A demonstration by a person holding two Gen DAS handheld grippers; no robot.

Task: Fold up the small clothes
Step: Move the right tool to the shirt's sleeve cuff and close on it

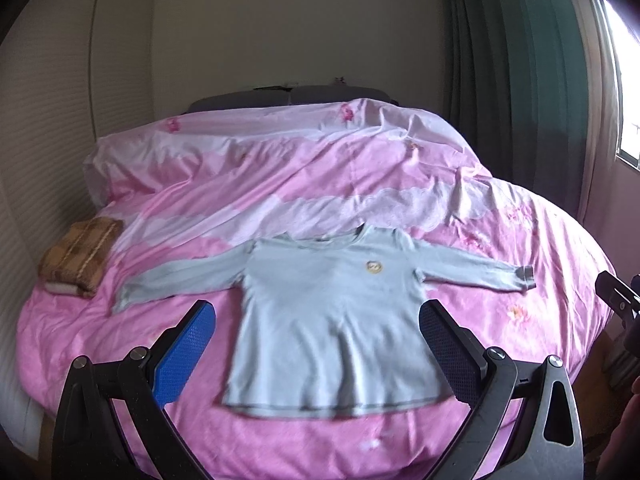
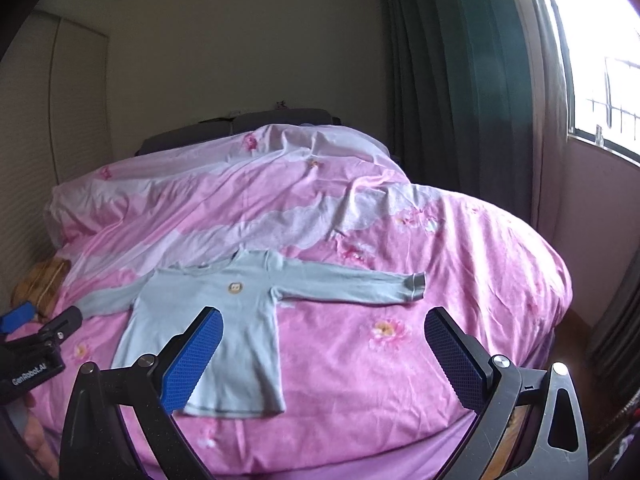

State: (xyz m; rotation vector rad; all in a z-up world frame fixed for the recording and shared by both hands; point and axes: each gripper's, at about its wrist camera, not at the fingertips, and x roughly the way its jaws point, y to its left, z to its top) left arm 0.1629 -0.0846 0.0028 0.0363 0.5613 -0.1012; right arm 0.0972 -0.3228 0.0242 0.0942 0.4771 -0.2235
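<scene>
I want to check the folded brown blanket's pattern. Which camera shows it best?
The left wrist view: the brown blanket lies whole at the bed's left edge, stripes visible. The right wrist view catches only a blurred sliver behind the left hand-held gripper.

Daylight from window at right, glare blown out there. Room dim elsewhere; left wall shadowed. Strong fisheye bending, dark vignetted corners. Slight softness on shirt.

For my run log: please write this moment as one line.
stage: before first fold | shirt: flat on bed, sleeves spread | left claw: open, above shirt | right claw: open, empty
</scene>
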